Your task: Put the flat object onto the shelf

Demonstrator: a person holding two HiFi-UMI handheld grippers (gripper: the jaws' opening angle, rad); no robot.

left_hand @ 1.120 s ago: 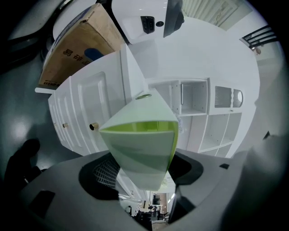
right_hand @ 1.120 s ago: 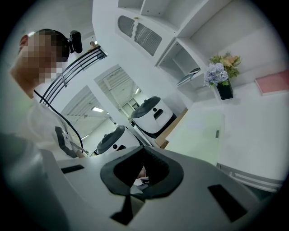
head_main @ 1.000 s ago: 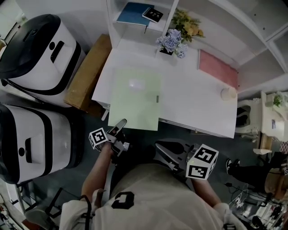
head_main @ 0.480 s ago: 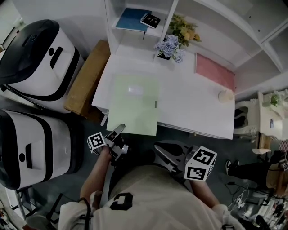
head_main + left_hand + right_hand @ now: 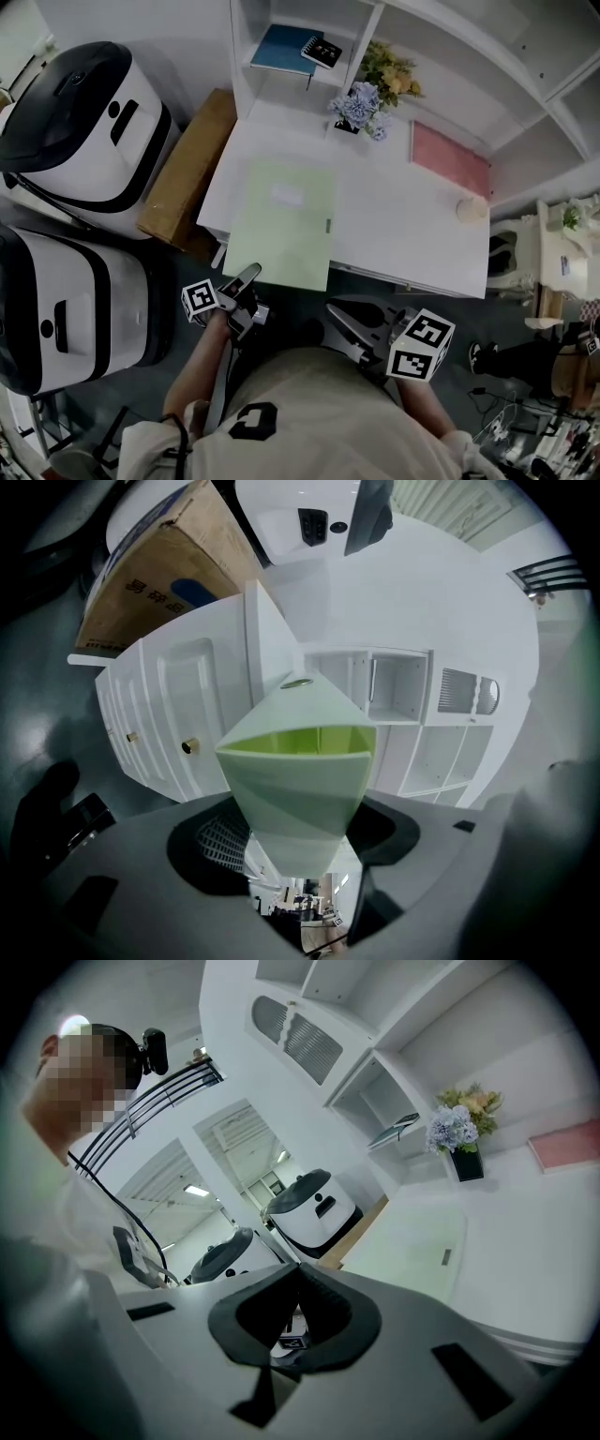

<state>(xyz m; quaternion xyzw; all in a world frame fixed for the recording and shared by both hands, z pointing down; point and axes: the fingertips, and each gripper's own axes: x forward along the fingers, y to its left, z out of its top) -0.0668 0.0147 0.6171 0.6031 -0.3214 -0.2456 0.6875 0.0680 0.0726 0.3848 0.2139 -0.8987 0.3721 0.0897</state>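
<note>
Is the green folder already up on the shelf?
No, the green folder lies flat on the white desk, below the shelf with the blue book.

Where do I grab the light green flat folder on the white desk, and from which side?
I'd take the light green flat folder by its near left corner, coming level from the front. It lies flat, but that edge overhangs the white desk, leaving room for a jaw underneath. The left gripper has that corner between its open jaws.
</note>
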